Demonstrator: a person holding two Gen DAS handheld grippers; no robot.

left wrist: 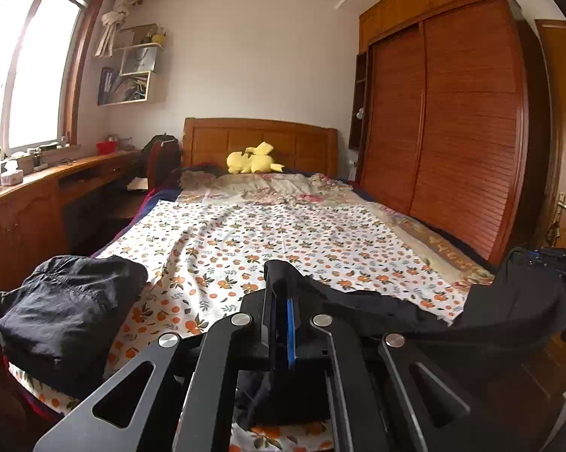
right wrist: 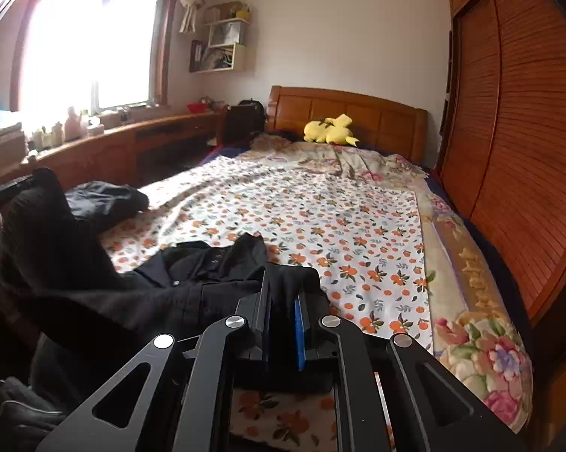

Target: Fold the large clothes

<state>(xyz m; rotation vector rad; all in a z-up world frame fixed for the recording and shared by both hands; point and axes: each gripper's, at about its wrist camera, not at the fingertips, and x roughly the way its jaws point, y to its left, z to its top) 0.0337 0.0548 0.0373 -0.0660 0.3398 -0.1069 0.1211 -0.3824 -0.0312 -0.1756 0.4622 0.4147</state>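
Observation:
A black garment [left wrist: 377, 309] is stretched across the near end of the bed, over the orange-print sheet [left wrist: 267, 241]. My left gripper [left wrist: 281, 282] is shut on one edge of it, cloth pinched between the fingers. My right gripper [right wrist: 283, 282] is shut on another edge of the same garment [right wrist: 207, 263], which shows a collar and buttons and lies partly on the sheet [right wrist: 320, 211]. A folded black garment [left wrist: 68, 312] sits at the bed's near left corner, also seen in the right wrist view [right wrist: 106, 197].
A yellow plush toy [left wrist: 254, 160] lies by the wooden headboard [left wrist: 260, 139]. A wooden wardrobe [left wrist: 452, 132] stands along the bed's right side, a long desk [left wrist: 38, 196] under the window on the left. A floral quilt [right wrist: 478, 331] edges the bed's right side.

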